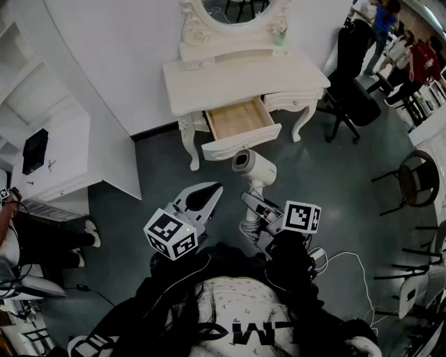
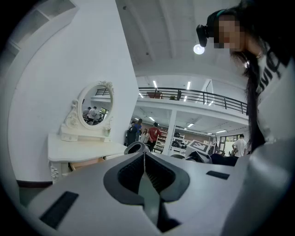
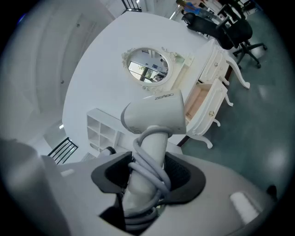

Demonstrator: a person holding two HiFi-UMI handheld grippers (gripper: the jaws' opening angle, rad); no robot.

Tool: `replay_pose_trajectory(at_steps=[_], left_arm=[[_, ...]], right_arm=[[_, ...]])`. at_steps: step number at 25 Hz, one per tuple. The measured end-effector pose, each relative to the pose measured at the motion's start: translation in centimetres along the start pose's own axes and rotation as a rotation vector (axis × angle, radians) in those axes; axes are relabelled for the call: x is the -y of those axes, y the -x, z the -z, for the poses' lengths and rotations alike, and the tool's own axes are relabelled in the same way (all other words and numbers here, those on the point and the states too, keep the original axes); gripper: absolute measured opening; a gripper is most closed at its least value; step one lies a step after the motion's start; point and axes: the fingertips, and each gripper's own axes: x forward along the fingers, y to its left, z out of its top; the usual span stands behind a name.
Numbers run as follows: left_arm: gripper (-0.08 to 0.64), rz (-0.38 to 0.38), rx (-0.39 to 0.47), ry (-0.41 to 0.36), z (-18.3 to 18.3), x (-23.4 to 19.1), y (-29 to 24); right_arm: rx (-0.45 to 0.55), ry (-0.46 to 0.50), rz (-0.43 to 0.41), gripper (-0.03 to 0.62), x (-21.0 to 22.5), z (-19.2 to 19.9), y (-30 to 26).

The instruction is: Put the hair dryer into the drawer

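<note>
A white hair dryer (image 1: pixel 254 168) (image 3: pixel 154 118) with its grey cord wound round the handle is held up in the air by my right gripper (image 1: pixel 254 208) (image 3: pixel 150 177), whose jaws are shut on the handle. The dryer hangs just in front of the open wooden drawer (image 1: pixel 238 120) (image 3: pixel 197 102) of the white dressing table (image 1: pixel 230 80) (image 2: pixel 78 150). My left gripper (image 1: pixel 206 196) (image 2: pixel 144 156) is beside it on the left, shut with nothing between its pads.
An oval mirror (image 1: pixel 235 10) (image 2: pixel 96 104) tops the dressing table. A black office chair (image 1: pixel 352 94) stands to its right, a white shelf unit (image 1: pixel 49 157) to the left. More chairs (image 1: pixel 414 178) line the right side. Several people stand far back (image 2: pixel 145 133).
</note>
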Motion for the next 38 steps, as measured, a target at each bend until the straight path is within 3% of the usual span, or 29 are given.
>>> replay_pose_trajectory(at_steps=[12,21,30,38], left_arm=[[0.000,0.016,0.016,-0.003,-0.3,-1.0,1.7],[0.000,0.014,0.011,0.039,0.6,-2.2,2.0],[0.000,-0.011,-0.008,0.060,1.6,-3.6,1.1],[0.000,-0.072,-0.012,0.064,0.5,-7.9,-2.7]], right_arm=[[0.012,-0.006,0.011,0.225,-0.7,1.1,-1.4],[-0.006,-0.031,0.040,0.225,-0.6,2.4,-1.8],[-0.021,-0.034,0.043,0.225,0.4,1.2,-2.5],[-0.082,-0.042,0.034,0.225,2.7,-3.1,-5.9]])
